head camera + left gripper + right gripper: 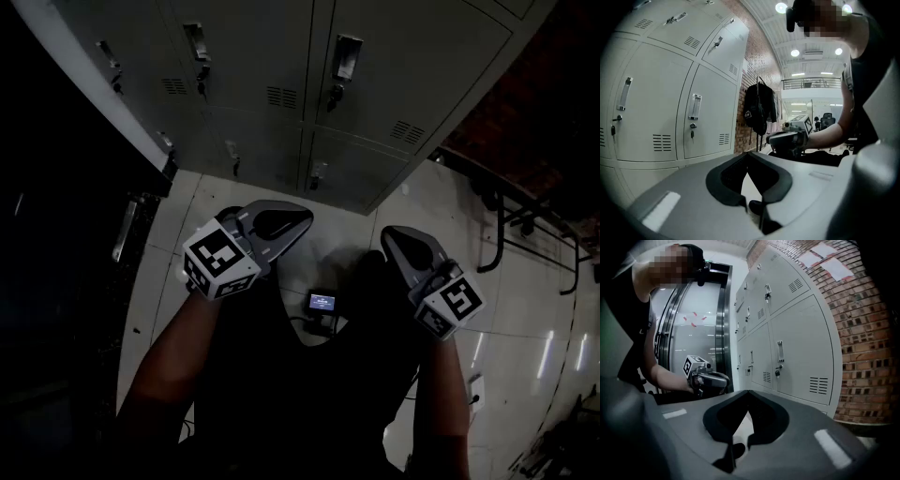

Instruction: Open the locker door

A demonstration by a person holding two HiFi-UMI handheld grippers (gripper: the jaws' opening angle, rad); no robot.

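A bank of grey lockers (375, 75) stands ahead of me, all doors closed, each with a metal pull handle (347, 56) and a key lock beneath it. My left gripper (292, 221) is held low near my body, well short of the lockers, jaws shut with nothing between them. My right gripper (392, 236) is at the same height, also shut and empty. In the left gripper view a closed locker door (710, 117) with its handle (695, 107) lies beyond the left gripper (749, 154). The right gripper (749, 392) faces another closed door (801, 357).
A small device with a lit screen (322, 302) lies on the glossy tiled floor between my arms. A black bag (758, 110) hangs on a rack by the brick wall (867, 333). Metal rack legs (502, 230) stand to the right, a dark cabinet (56, 281) to the left.
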